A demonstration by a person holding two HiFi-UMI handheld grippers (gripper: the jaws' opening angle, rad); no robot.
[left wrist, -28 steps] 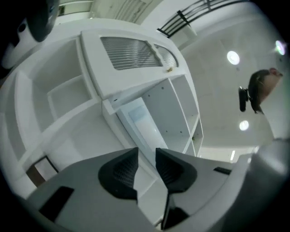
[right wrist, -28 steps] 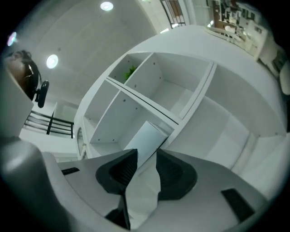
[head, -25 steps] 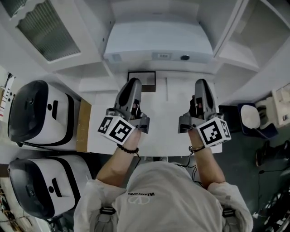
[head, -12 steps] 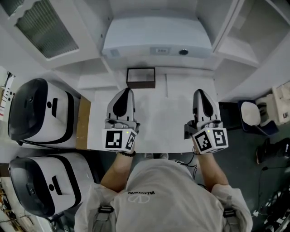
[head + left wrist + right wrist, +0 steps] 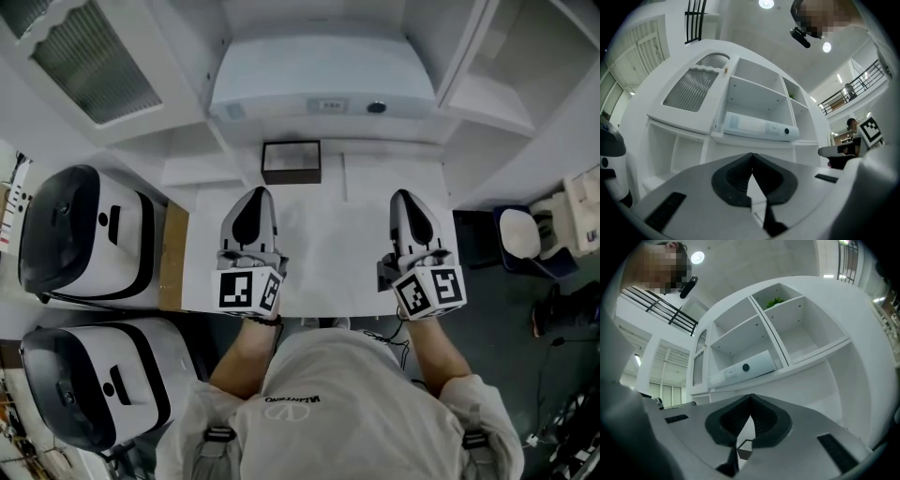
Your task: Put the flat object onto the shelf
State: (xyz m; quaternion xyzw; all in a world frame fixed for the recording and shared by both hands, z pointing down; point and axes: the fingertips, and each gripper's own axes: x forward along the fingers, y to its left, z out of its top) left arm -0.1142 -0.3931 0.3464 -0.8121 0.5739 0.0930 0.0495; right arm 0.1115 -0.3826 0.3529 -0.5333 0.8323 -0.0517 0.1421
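Since the earlier frames, the left hand-held gripper [image 5: 259, 191] and the right hand-held gripper [image 5: 406, 195] have sunk toward the worktop [image 5: 337, 248]. They have drawn back to its near edge and rolled until their marker cubes face up.

**Left:** the left hand-held gripper lies level and points to the far side. Its jaws are clenched tip to tip with nothing between them.

**Centre:** a dark-framed flat panel [image 5: 292, 161] lies on the worktop at its far edge, at the foot of the shelf unit [image 5: 478, 103] and well apart from both grippers. Above it, a long, low white box [image 5: 323, 80] lies on a shelf.

**Right:** the right hand-held gripper matches the left, clenched and empty.

**Judgement:** if the panel is the task's flat object, it does not lie on a shelf. If the white box is the object, it already does. The frames do not settle which.

To lift the panel, the jaws would have to part before the reach. The dark rim looks like the only purchase, since the face lies flat on the worktop. Three things would guard against tipping or a knock on the shelf lip:
- gripping a near or side edge
- keeping the panel level
- entering an open compartment clear of the white box
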